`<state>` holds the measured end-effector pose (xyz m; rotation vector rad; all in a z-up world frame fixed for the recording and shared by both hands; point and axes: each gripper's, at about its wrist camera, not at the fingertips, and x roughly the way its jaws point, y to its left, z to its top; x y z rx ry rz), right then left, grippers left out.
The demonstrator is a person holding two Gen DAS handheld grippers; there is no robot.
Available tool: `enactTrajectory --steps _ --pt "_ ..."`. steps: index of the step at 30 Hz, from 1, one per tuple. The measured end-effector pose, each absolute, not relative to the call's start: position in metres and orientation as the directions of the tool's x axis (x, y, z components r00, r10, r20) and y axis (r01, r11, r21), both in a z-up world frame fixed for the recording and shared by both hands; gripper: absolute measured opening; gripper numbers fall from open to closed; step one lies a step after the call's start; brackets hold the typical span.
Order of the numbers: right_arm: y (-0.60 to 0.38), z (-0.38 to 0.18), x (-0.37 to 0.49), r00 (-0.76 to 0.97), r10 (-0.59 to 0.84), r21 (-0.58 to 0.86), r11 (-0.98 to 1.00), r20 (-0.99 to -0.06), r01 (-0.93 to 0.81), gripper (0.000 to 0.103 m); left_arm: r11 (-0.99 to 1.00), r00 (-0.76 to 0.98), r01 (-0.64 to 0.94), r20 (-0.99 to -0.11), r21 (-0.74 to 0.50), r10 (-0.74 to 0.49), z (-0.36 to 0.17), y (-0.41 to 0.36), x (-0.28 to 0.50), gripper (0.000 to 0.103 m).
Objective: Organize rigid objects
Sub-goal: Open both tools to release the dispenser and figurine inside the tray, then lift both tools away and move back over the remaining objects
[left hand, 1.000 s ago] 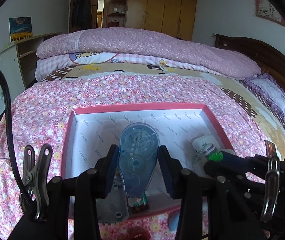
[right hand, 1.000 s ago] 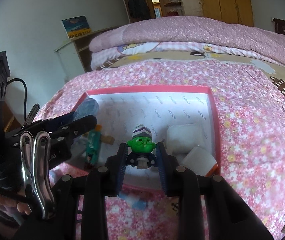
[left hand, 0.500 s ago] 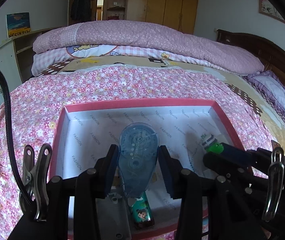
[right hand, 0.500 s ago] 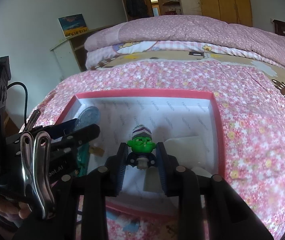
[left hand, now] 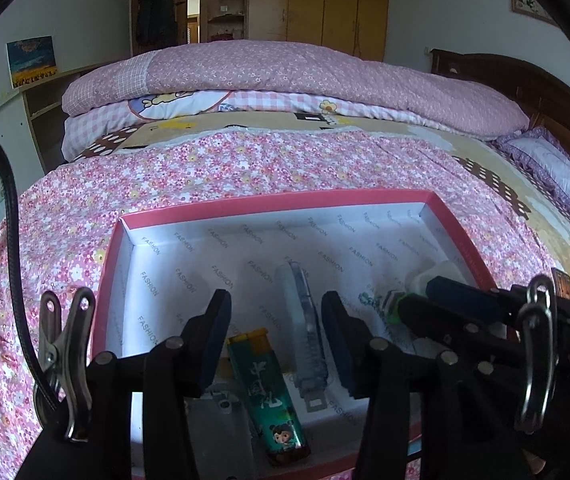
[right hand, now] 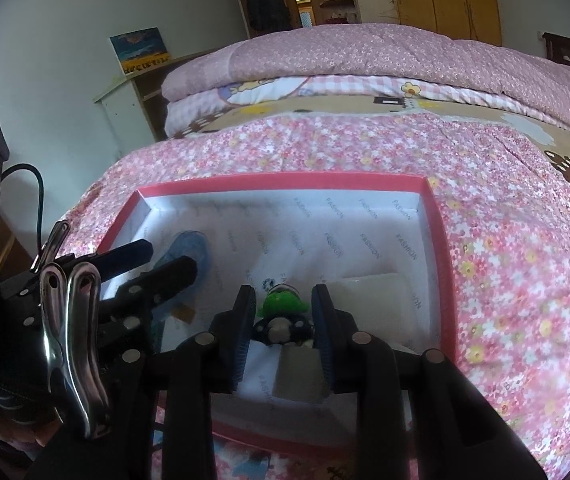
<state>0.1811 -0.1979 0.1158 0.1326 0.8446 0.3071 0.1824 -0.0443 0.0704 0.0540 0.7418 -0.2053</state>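
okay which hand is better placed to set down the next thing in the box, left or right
Right, probably. The right tongs are shut on the green figure, low over the box. The left tongs have just been opening, and the blue dispenser stands loose between them, so that hand has nothing left to place.

Black tongs (left hand: 276, 322) with blue pads, silver screws, steel clips

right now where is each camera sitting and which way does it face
Left wrist: sits on the left tool, looks down into the pink-rimmed white cardboard box on the bed; its open fingers flank a translucent blue plastic tape dispenser.
Right wrist: sits on the right tool, same direction; its fingers clamp a green-headed toy figure.
Shared: box, dispenser, and each other's tool.
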Motion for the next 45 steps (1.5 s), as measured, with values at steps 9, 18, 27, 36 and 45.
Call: enactTrajectory --steps 9,18,27,36,45 --pt "-0.198 0.125 0.175 0.648 0.308 0.223 0.951 -0.696 -0.213 0.052 0.982 0.720 0.187 -0.675 -0.033 -0.160 0.075 -0.041 0.179 0.049" --pt "-0.200 0.132 0.164 0.653 0.325 0.240 0.946 -0.684 -0.219 0.054 0.983 0.721 0.183 -0.675 -0.034 -0.158 0.081 -0.039 0.167 0.049" --pt "-0.202 0.142 0.149 0.664 0.331 0.251 0.943 -0.671 -0.217 0.056 0.982 0.729 0.188 -0.665 -0.033 -0.162 0.089 -0.039 0.149 0.049" --pt "-0.201 0.150 0.129 0.670 0.336 0.256 0.941 -0.661 -0.219 0.056 0.981 0.738 0.192 -0.656 -0.020 -0.158 0.098 -0.041 0.127 0.049" --pt "-0.199 0.157 0.110 0.676 0.349 0.263 0.937 -0.649 -0.231 0.056 0.982 0.743 0.188 -0.649 -0.030 -0.162 0.102 -0.038 0.105 0.049"
